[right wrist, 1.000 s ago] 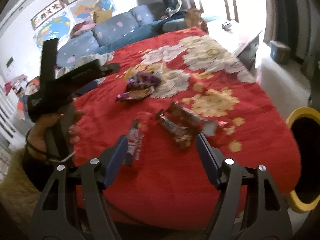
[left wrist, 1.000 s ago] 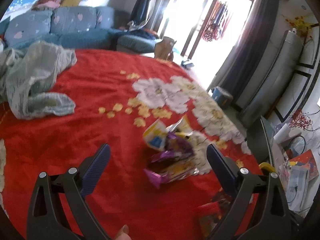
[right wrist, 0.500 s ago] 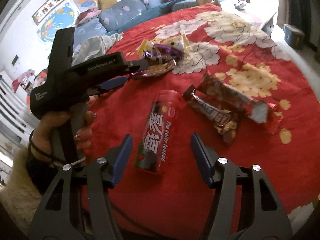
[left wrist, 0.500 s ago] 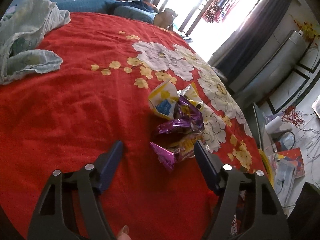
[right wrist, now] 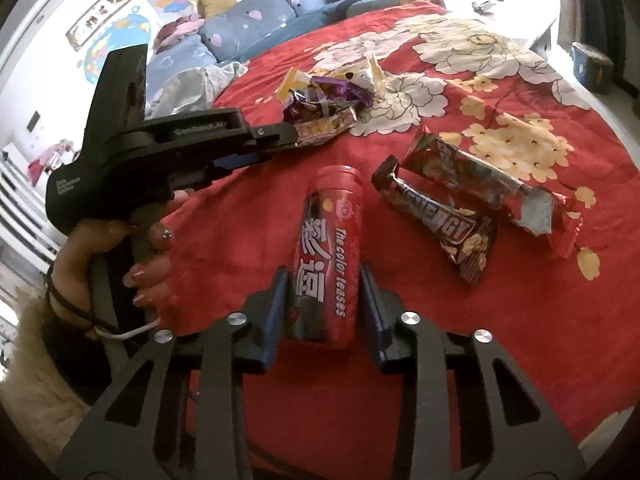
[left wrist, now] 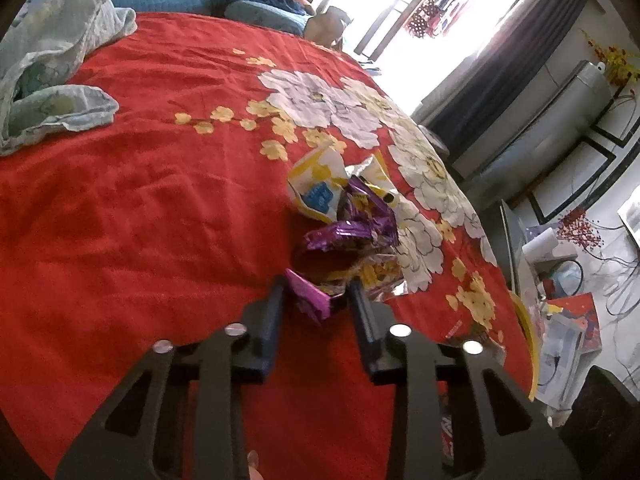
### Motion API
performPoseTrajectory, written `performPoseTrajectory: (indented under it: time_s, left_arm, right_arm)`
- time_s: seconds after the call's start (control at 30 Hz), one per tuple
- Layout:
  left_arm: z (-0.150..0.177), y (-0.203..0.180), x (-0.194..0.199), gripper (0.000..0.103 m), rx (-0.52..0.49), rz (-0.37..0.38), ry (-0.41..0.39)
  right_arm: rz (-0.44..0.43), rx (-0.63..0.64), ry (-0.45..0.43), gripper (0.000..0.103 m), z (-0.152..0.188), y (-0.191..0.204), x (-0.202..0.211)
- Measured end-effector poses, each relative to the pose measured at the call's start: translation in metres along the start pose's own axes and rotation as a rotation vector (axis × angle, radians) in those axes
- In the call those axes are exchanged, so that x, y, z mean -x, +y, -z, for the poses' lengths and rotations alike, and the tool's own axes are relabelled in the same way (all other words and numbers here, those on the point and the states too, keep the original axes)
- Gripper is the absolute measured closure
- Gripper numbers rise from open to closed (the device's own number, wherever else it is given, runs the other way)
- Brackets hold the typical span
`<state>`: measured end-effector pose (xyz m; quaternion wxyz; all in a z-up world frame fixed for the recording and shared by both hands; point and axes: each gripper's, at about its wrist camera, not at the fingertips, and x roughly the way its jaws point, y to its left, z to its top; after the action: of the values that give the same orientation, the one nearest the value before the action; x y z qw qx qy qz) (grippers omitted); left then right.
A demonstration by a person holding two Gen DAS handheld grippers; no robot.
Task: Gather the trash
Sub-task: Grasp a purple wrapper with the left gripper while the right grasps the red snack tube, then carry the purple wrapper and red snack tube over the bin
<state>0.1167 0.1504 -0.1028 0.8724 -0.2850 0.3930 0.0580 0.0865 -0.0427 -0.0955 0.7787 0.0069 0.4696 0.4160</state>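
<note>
On the red flowered bedspread (left wrist: 120, 220) lies a heap of crumpled snack wrappers (left wrist: 352, 216), purple, yellow and white. My left gripper (left wrist: 316, 286) is closing its jaws on the near purple wrapper (left wrist: 310, 296), and both pads touch it. In the right wrist view the left gripper (right wrist: 276, 136) reaches into that heap (right wrist: 324, 100). My right gripper (right wrist: 323, 280) is closing its jaws on a red candy tube (right wrist: 328, 232) that lies flat, pads against its sides. Two torn bar wrappers (right wrist: 440, 224) (right wrist: 480, 184) lie right of the tube.
A pale green cloth (left wrist: 48, 80) is bunched at the far left of the bed, with a blue sofa (right wrist: 248, 28) behind it. A yellow bin rim (left wrist: 528, 344) shows past the bed's right edge. A person's hand (right wrist: 120, 248) grips the left tool.
Both grippers sank toward the bed and their jaws narrowed. The left went from wide open in front of the heap to around the purple wrapper. The right shifted over the red tube and pinched it.
</note>
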Motion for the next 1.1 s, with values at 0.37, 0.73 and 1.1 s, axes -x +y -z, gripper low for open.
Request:
performPoseTrajectory:
  time_s: [0.37,0.73,1.1]
  left_arm:
    - [-0.001,-0.017,0.022,0.083,-0.050,0.026,-0.037]
    - [-0.004,-0.046,0.049,0.083,-0.109,0.074,-0.100]
    - [-0.002,-0.076,0.064,0.083,-0.175,0.115,-0.127]
  right_arm:
    - [-0.016,0.011,-0.027,0.077,0.002,-0.002,0.018]
    - [-0.009,0.008,-0.140,0.079,-0.011,-0.009,0.061]
    - [0.034,-0.017,-0.250,0.079,-0.024,-0.027,0.099]
